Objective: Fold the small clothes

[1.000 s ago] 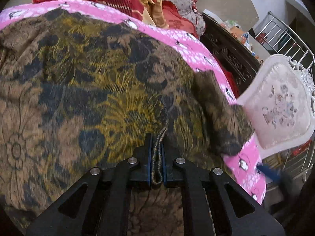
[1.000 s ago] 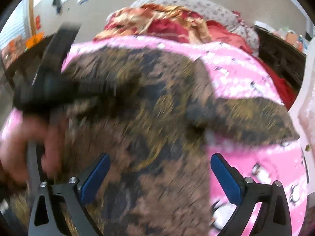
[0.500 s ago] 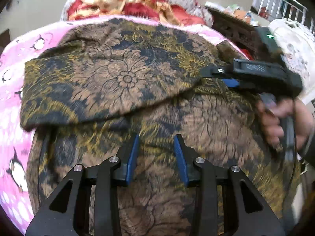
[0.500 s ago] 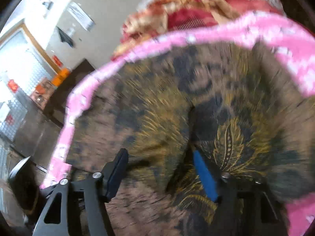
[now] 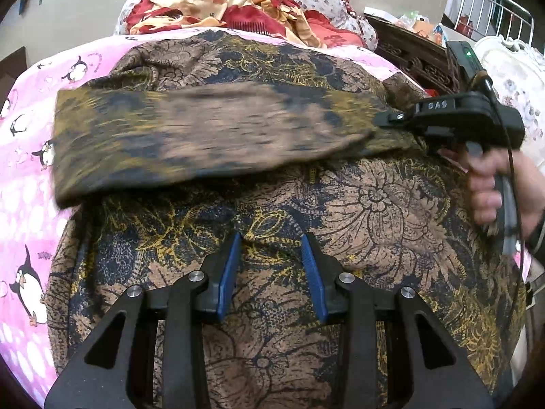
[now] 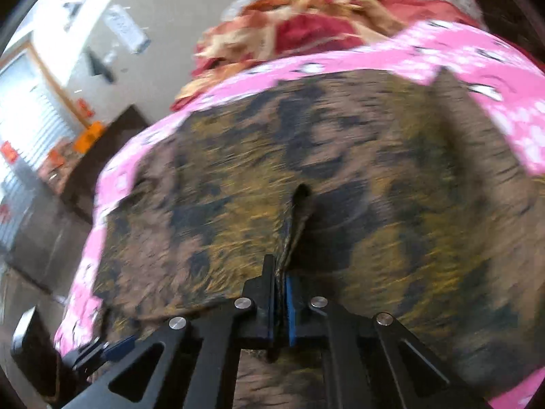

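Fold underway — right hand-held gripper clamps the brown garment's flap; left hand-held gripper gapes empty — folds remain.

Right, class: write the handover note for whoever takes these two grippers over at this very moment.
Left gripper: part open, nothing between its pads, over the garment's near part.
Right gripper: shut on a pinch of the brown floral garment.
Garment lies on the pink penguin sheet; the band pinched by the right gripper stretches across it.
Done: right grip taken.
Left: lay the band down, smooth it, probably fold the rest.
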The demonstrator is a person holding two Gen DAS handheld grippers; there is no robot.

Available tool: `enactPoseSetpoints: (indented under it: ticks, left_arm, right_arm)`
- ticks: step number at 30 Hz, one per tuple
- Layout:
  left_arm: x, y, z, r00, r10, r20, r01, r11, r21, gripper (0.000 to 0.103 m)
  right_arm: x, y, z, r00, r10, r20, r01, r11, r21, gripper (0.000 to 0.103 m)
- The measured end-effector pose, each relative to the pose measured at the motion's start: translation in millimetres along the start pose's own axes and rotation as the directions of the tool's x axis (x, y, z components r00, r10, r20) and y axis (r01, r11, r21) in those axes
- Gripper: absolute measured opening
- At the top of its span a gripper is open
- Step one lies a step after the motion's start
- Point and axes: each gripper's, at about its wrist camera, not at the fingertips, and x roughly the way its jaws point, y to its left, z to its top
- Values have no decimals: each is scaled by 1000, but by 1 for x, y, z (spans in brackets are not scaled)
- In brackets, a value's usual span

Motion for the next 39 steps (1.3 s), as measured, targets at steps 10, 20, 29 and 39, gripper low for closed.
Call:
enactPoseSetpoints:
  ticks: [10,20,29,39]
  left_arm:
    - [-2,1,-1,1000,1,1,-1,1000,1,36]
    - [-43,18,2,994,76,81,-66,991,-119,36]
    - [9,84,91,989,137,59,-112,943,-315,36]
    - [12,76,139,965,219,142,-174,946,-274,37]
  right_arm:
    - [-47,-80,12,978,-207,-38,210,975,72,1]
    - [-88,-23,13,960,-223,172,237,969,-67,1]
    - [-11,-7,-18,963,-270,-9,263,946,-189,1]
    - [-47,-12,15,975,-188,116,201,973,-114,5]
